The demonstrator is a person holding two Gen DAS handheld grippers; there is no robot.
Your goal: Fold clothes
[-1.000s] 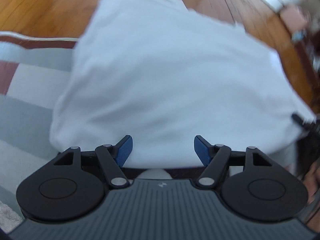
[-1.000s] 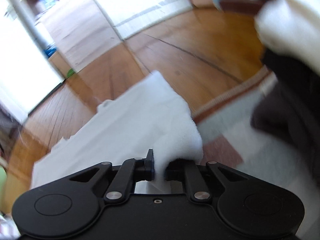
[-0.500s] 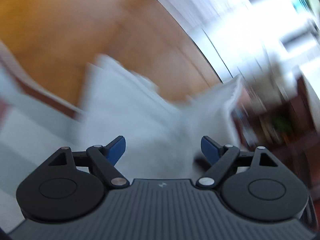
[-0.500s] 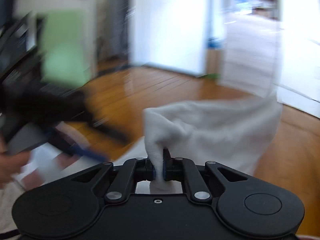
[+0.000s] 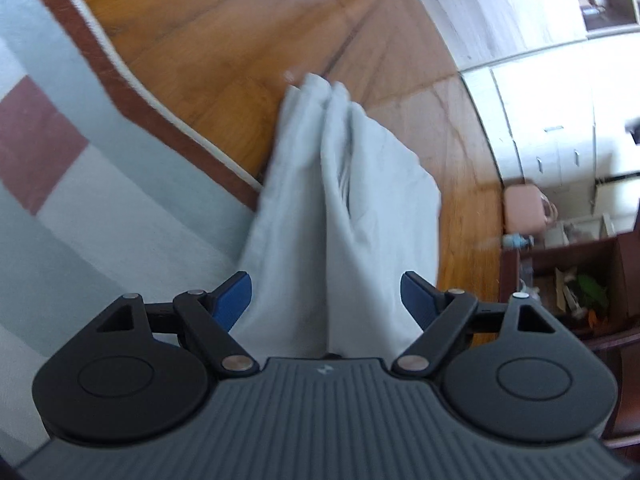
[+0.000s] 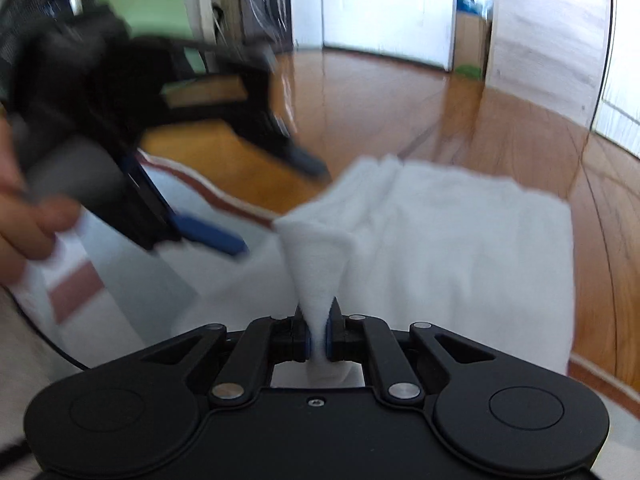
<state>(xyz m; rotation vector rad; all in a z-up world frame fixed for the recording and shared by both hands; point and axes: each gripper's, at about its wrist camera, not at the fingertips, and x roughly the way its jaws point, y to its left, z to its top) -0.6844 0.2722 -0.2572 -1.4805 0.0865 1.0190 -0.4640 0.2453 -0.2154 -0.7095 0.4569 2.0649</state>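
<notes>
Two grippers: both over one white garment, seen from left & right wrist cams.
Right gripper [image 6: 317, 334]: clenched on a bunched pinch of the white garment [image 6: 440, 240]; cloth rises from betw. the fingertips in a narrow cone, then spreads out wide beyond.
Left gripper [image 5: 326, 294]: released, blue pads [image 5: 232, 298] spread wide apart; garment runs betw. them w/o being squeezed. In right wrist view the same tool [image 6: 120, 152] shows at upper left, blurred, w/ one blue pad near the cloth's left edge; can't tell if it touches.
Person's hand [image 6: 24, 216]: at far left edge of right wrist view, fingers wrapped around the left tool's grip.
Garment, left view [image 5: 340, 208]: gathered into long vertical folds, narrowing to a point at the far end, hanging or stretched over rug edge & floor.
Garment, right view: broad flat panel to the right of the pinch, far edge over bare wood.
Rug [image 5: 100, 200]: pale grey-blue w/ brown-red blocks & brown-red border trimmed in white; lies left of the cloth.
Floor [image 5: 224, 52]: glossy orange-brown wood boards.
Background: dark wood shelf unit [image 5: 580, 280] w/ clutter at right; pink object [image 5: 524, 208] just beside it, identity unclear.
Sharpness: both views motion-blurred.
</notes>
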